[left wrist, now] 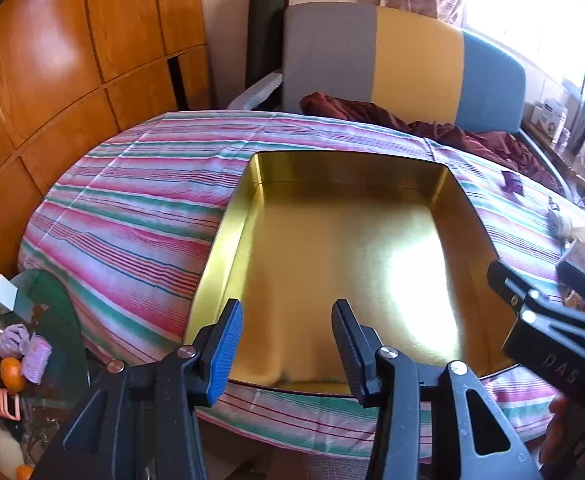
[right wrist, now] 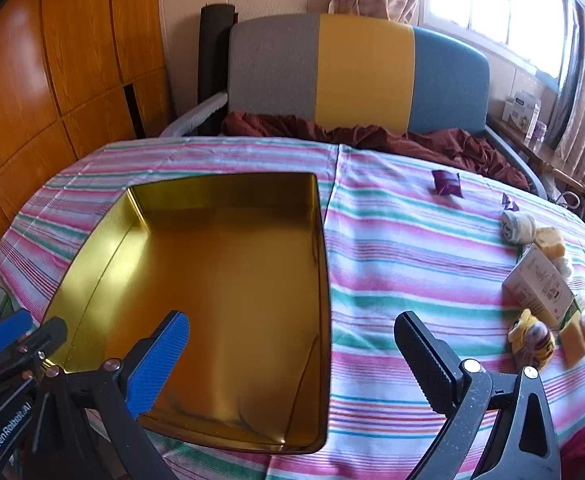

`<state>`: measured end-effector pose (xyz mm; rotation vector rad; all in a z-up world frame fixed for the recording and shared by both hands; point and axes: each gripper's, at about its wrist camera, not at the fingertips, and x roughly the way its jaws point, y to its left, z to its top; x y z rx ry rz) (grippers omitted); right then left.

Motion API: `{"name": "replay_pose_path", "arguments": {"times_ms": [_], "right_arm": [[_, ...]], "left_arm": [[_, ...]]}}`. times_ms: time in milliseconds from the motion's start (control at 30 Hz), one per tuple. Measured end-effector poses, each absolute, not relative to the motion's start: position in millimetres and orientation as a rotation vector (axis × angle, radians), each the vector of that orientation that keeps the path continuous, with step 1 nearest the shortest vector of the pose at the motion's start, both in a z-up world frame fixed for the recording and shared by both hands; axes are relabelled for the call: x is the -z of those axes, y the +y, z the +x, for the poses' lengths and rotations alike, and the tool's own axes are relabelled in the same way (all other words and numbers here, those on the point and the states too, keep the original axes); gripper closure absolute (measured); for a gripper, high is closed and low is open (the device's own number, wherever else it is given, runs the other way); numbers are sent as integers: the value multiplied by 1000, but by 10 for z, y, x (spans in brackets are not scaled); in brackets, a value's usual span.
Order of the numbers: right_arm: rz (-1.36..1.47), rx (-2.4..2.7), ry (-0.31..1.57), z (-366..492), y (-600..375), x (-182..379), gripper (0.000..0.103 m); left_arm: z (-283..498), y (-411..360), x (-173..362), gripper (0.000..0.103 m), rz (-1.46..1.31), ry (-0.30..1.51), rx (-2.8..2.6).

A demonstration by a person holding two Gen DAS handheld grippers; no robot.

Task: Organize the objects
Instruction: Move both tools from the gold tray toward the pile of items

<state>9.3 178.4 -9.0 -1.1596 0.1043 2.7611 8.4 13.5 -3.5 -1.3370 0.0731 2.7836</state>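
Observation:
An open gold tin (left wrist: 228, 240) lies on the striped tablecloth (left wrist: 132, 216), with nothing inside it. My left gripper (left wrist: 288, 308) hovers over the tin's near end, jaws apart and nothing between them. My right gripper (right wrist: 292, 320) stands wide open above the tin's right rim (right wrist: 324, 280), holding nothing. Loose items lie at the right of the table: a purple packet (right wrist: 446, 182), a rolled pale sock (right wrist: 518, 226), a cardboard box (right wrist: 538, 286), a striped plush toy (right wrist: 532, 338) and a yellow block (right wrist: 574, 340). The left gripper (right wrist: 32, 330) shows at the right wrist view's left edge.
A chair (right wrist: 364, 72) with a grey, yellow and blue back stands behind the table, dark red cloth (right wrist: 372, 136) heaped on it. Wooden cabinets (left wrist: 52, 80) line the left. A low glass table (left wrist: 48, 320) with clutter sits at the lower left.

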Motion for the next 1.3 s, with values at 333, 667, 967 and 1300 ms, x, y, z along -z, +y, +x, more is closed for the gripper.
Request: {"name": "replay_pose_path", "arguments": {"times_ms": [333,667,967,1300], "right_arm": [[-1103,-2704,102,251,2205,-31,0],[-1054,-2539,140,733,3253,100,0],[-917,-2402,40,1065,4402,-35,0],[-1171,-2393,169,1007,5338,282,28]], "left_arm": [[197,340,31,57,-1262,22,-2605],[394,683,46,56,-1220,64,-2419],[605,1106,17,56,-1154,90,-2258],[657,1559,28,41,-1214,17,-2071]]}}
